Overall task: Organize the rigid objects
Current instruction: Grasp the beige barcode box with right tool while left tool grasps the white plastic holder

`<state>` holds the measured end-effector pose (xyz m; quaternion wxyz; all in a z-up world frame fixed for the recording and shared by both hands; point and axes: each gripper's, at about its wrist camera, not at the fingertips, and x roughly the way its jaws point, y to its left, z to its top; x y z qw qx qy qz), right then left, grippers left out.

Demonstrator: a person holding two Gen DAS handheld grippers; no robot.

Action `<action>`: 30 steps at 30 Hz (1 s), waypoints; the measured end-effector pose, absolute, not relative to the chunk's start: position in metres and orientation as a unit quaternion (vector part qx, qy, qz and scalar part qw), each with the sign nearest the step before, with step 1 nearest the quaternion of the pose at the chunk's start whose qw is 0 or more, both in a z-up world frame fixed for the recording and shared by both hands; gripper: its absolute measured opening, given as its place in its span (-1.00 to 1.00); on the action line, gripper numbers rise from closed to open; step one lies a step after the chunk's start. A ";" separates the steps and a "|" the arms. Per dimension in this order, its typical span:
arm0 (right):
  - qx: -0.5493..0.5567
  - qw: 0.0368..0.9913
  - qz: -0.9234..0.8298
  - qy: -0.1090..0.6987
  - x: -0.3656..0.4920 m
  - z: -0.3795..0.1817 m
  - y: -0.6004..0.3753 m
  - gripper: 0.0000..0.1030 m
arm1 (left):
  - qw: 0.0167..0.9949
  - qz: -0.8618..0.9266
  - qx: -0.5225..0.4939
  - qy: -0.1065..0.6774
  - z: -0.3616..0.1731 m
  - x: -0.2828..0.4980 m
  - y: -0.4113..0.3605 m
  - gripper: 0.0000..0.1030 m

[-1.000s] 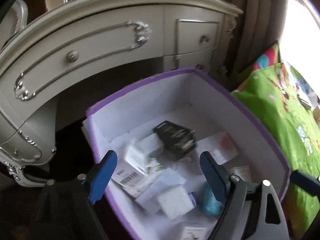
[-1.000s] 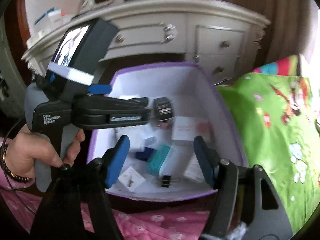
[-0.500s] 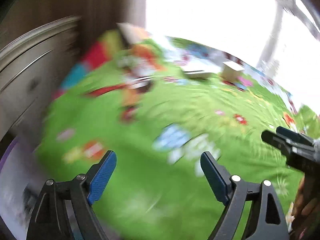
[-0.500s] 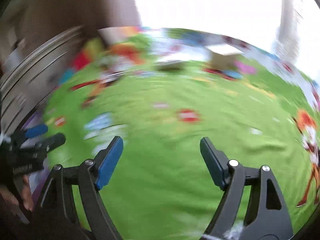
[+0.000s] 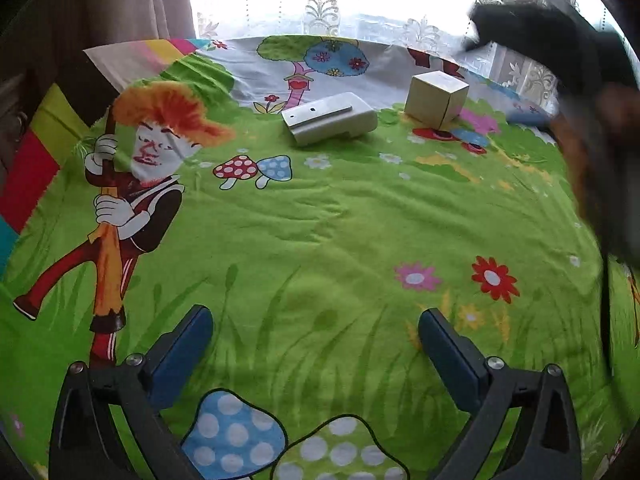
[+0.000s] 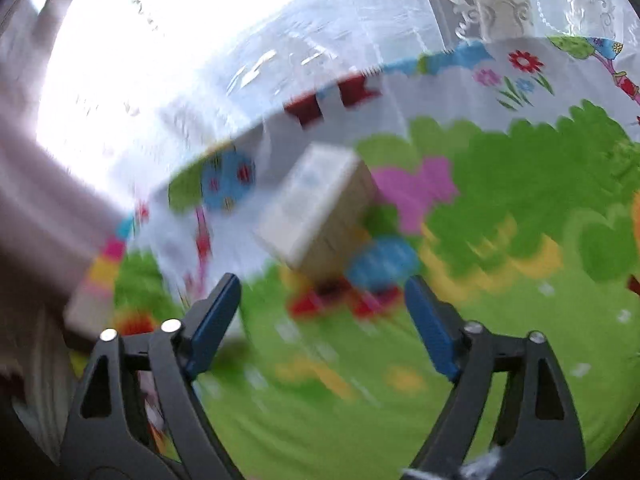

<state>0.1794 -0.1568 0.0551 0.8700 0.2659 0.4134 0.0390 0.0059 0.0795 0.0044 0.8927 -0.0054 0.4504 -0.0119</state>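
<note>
Both of your grippers have swung away from the purple storage box by the dresser and now face the green cartoon bedspread. Left gripper and right gripper have just been opening; both stand released, nothing between the jaws. That reads as one item deposited and the next pickup beginning. Two items remain at the far edge of the bed near the lace curtain: a flat white case, long axis lying left to right, slightly skewed, and a cream cube box, corner toward you, no long axis. Your right gripper is lined up on the cube, blurred, not touching.
</note>
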 end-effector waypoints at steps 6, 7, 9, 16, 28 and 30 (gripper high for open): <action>0.224 0.851 -0.084 0.468 0.248 0.048 -0.113 0.90 | 0.895 -0.017 -0.026 0.445 0.005 0.006 0.085 1.00; 0.206 0.846 -0.099 0.482 0.258 0.041 -0.107 0.90 | 0.895 -0.016 -0.024 0.445 0.005 0.006 0.084 1.00; 0.152 0.841 -0.111 0.507 0.273 0.028 -0.095 0.82 | 0.895 -0.016 -0.025 0.445 0.006 0.006 0.084 1.00; 0.045 0.873 0.036 0.484 0.218 0.024 -0.122 0.07 | 0.896 -0.017 -0.028 0.444 0.006 0.005 0.085 1.00; -0.075 0.873 0.163 0.454 0.067 0.015 -0.218 0.23 | 0.892 -0.004 -0.002 0.451 0.004 0.008 0.078 1.00; -0.063 0.877 0.150 0.451 0.075 0.012 -0.216 0.43 | 0.892 -0.004 -0.002 0.452 0.005 0.008 0.078 1.00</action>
